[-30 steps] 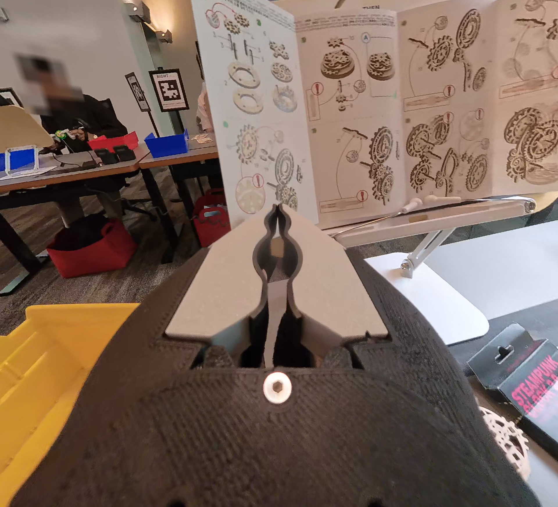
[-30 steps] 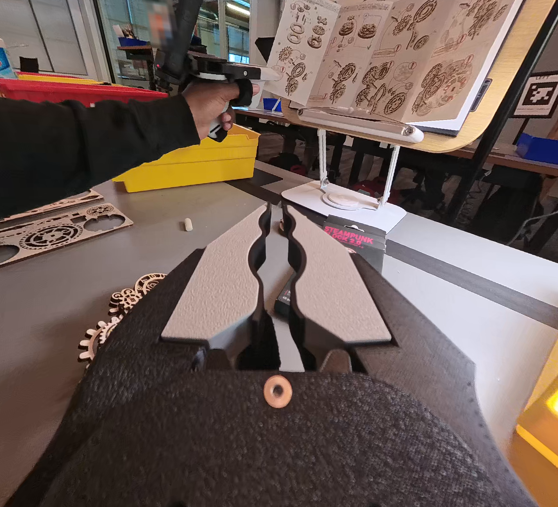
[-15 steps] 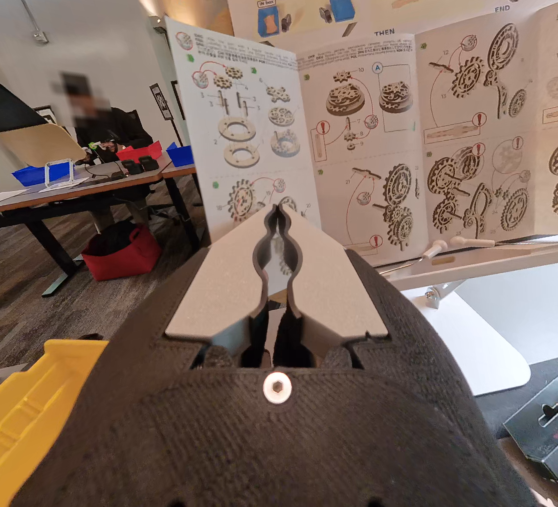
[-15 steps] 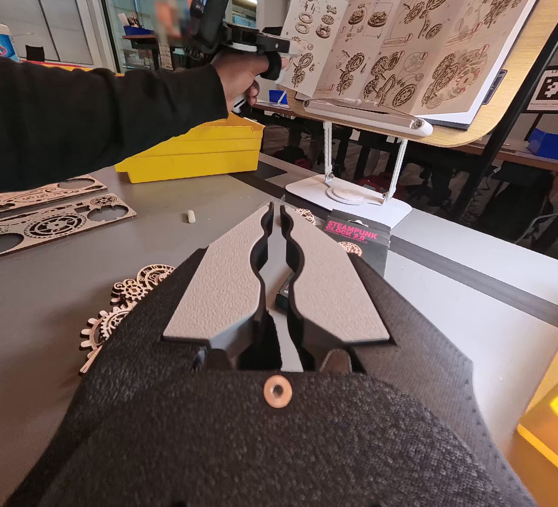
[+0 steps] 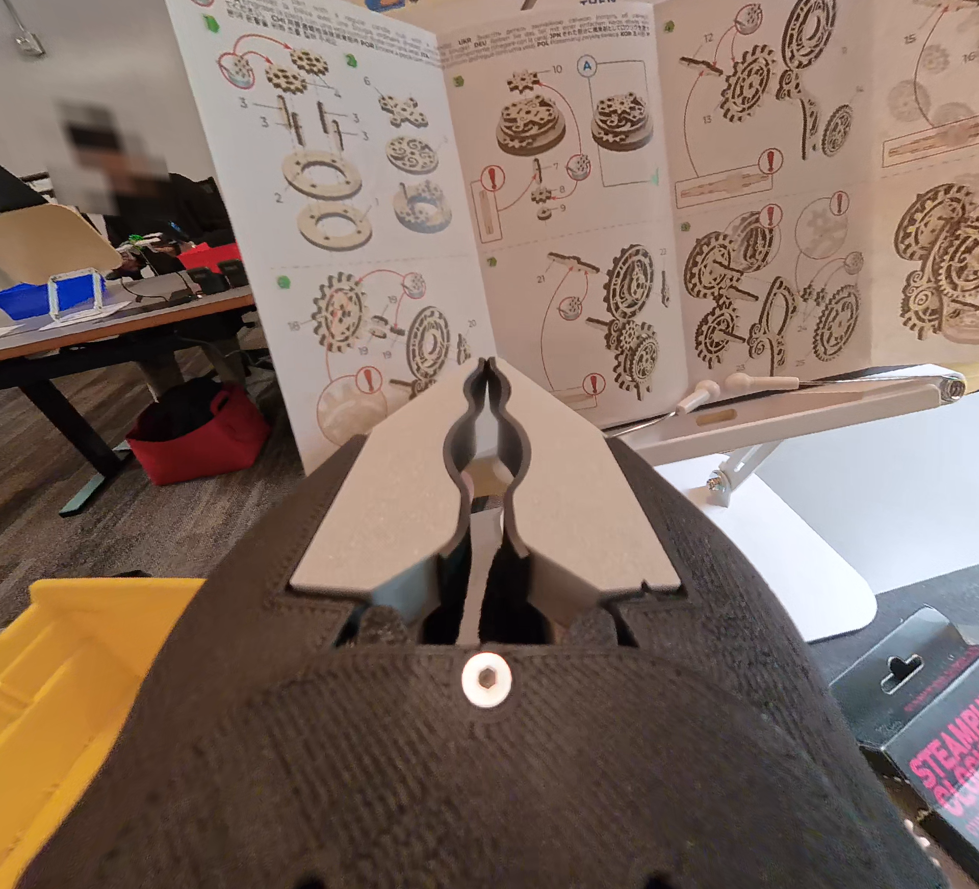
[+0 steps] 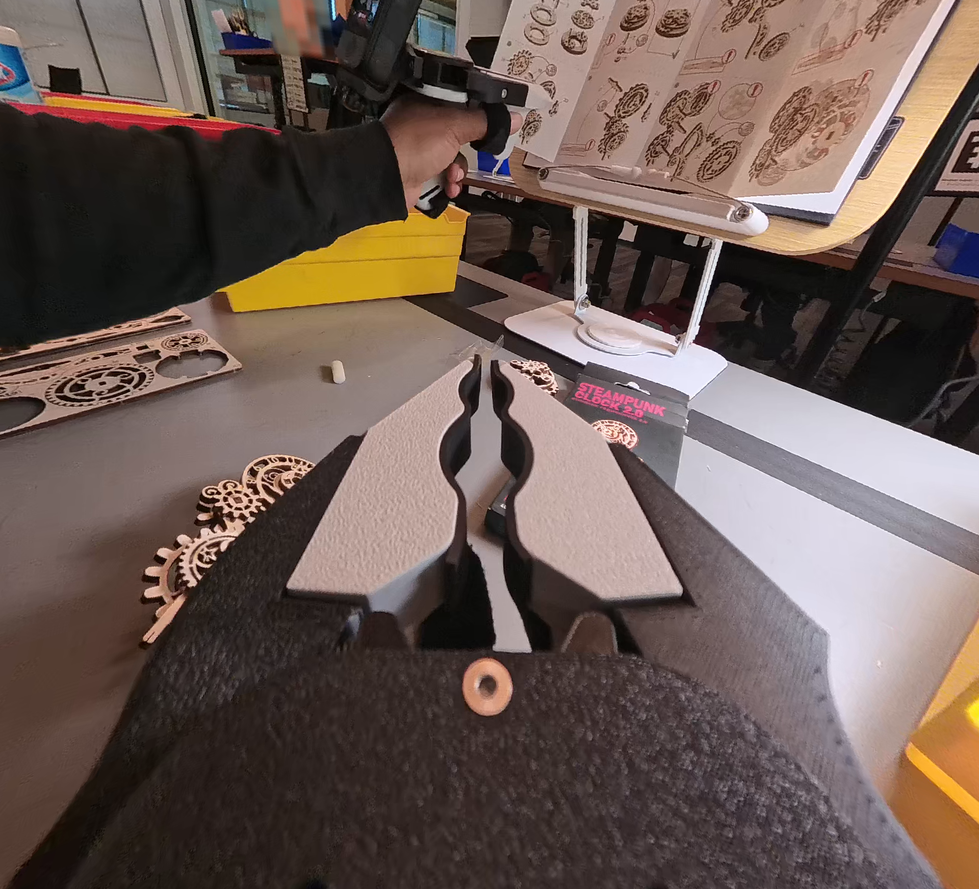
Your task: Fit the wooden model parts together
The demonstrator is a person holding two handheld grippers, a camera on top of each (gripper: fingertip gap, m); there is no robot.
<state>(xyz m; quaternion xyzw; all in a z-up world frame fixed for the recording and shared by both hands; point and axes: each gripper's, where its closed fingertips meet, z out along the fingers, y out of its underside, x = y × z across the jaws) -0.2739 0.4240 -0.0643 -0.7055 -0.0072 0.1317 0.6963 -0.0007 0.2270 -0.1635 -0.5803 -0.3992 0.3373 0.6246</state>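
A wooden gear assembly (image 6: 222,530) lies on the grey table just left of my right gripper (image 6: 486,368). Its jaws stand only a thin slit apart and hold nothing. A smaller wooden gear piece (image 6: 535,376) lies just beyond its tips. Wooden part sheets (image 6: 106,381) with cut-outs lie at the far left. My left gripper (image 5: 487,366) is shut with its tips touching, and I see nothing held. It is raised off the table, right at the lower left page of the folded instruction sheet (image 5: 371,175). The right wrist view shows it (image 6: 535,101) in a person's hand.
The instruction sheet (image 6: 688,42) rests on a white stand (image 6: 625,339). A black box (image 6: 630,418) lies in front of the stand, also seen in the left wrist view (image 5: 932,736). A yellow bin (image 6: 360,265) stands behind the left arm. A small white peg (image 6: 337,370) lies on the table. Left tips to right tips: about 35 cm.
My left gripper has moved up and closer to the instruction sheet, staying shut. My right gripper's jaws have narrowed from a small gap to a thin slit.
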